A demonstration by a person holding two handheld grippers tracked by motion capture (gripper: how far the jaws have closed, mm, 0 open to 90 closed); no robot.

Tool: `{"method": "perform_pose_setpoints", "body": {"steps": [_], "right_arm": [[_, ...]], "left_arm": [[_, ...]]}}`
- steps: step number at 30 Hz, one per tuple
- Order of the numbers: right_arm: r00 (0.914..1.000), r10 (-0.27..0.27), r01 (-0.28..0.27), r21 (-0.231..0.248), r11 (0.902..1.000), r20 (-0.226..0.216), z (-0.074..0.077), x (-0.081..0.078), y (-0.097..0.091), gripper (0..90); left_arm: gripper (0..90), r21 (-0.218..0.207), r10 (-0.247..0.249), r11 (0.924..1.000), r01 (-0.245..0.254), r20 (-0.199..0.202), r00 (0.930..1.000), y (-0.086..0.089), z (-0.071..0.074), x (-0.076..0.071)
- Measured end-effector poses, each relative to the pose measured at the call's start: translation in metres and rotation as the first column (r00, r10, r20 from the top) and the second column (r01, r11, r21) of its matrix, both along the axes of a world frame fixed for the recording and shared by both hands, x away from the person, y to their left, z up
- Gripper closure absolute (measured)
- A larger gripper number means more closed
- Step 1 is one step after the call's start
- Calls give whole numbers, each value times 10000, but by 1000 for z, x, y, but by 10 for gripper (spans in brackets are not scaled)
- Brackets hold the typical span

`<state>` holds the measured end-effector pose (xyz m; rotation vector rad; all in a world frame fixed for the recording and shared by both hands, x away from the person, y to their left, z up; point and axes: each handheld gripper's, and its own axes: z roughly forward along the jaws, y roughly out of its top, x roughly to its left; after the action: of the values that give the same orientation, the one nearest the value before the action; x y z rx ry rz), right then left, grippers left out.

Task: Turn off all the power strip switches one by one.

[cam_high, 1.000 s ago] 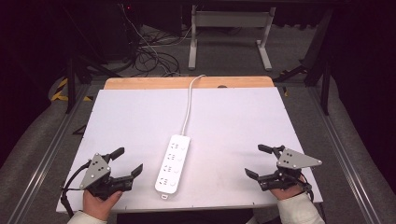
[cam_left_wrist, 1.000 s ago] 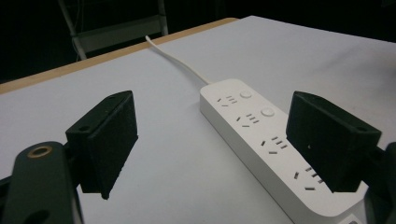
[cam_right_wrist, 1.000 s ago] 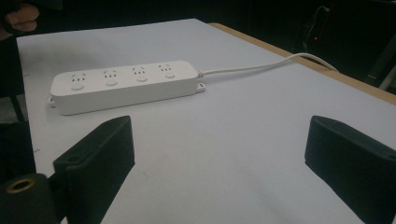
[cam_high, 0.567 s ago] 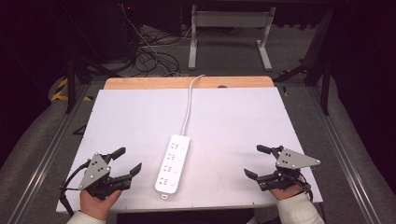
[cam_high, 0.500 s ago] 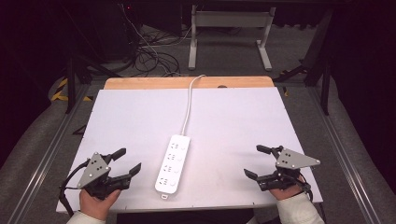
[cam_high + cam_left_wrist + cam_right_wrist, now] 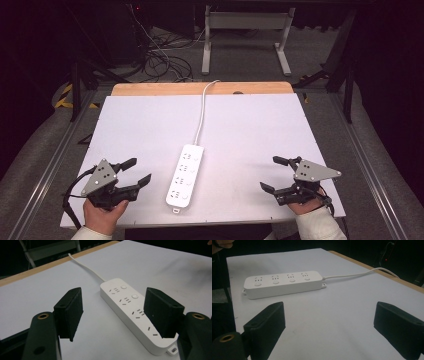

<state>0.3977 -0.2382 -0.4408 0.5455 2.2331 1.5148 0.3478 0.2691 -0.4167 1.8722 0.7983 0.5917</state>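
Note:
A white power strip (image 6: pixel 185 175) lies near the front middle of the white table (image 6: pixel 250 130), its white cable (image 6: pixel 201 112) running to the far edge. My left gripper (image 6: pixel 136 171) rests at the front left, open and empty, jaws pointing toward the strip. In the left gripper view the strip (image 6: pixel 130 307) lies just beyond the open left gripper (image 6: pixel 115 312). My right gripper (image 6: pixel 273 173) sits at the front right, open and empty. The right gripper view shows the strip (image 6: pixel 284 283) lying sideways, farther off, beyond the open right gripper (image 6: pixel 329 322).
A wooden strip (image 6: pixel 200 88) borders the table's far edge. Beyond it on the floor are tangled cables (image 6: pixel 160 60) and a metal stand (image 6: pixel 245 35). Metal rails (image 6: pixel 50 165) run along both sides of the table.
The left gripper has shifted very slightly; otherwise nothing has visibly changed.

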Motion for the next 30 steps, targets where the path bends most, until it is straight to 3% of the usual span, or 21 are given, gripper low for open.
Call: {"method": "perform_pose_setpoints", "body": {"steps": [7, 11, 13, 18, 30], "right_arm": [[10000, 30, -30, -45, 10000, -35, 0, -1, 1, 107], [10000, 66, -66, -44, 10000, 8, 0, 0, 1, 107], [10000, 84, -84, -36, 10000, 5, 0, 0, 1, 107], [9999, 112, -112, -21, 9999, -15, 0, 0, 1, 107], [9999, 144, -144, 31, 9999, -52, -1, -1, 0, 107]], "left_arm": [[261, -4, 27, 10000, -27, -17, 10000, -7, 3, 5], [308, -49, -216, 9998, 216, -102, 9997, -10, 9, 9], [417, -10, -451, 9990, 451, -320, 9985, -13, 11, 12], [386, 411, -515, 9977, 539, -570, 9970, -25, 10, 24], [421, 731, -934, 9922, 1013, -1044, 9901, -56, 9, 51]]}}
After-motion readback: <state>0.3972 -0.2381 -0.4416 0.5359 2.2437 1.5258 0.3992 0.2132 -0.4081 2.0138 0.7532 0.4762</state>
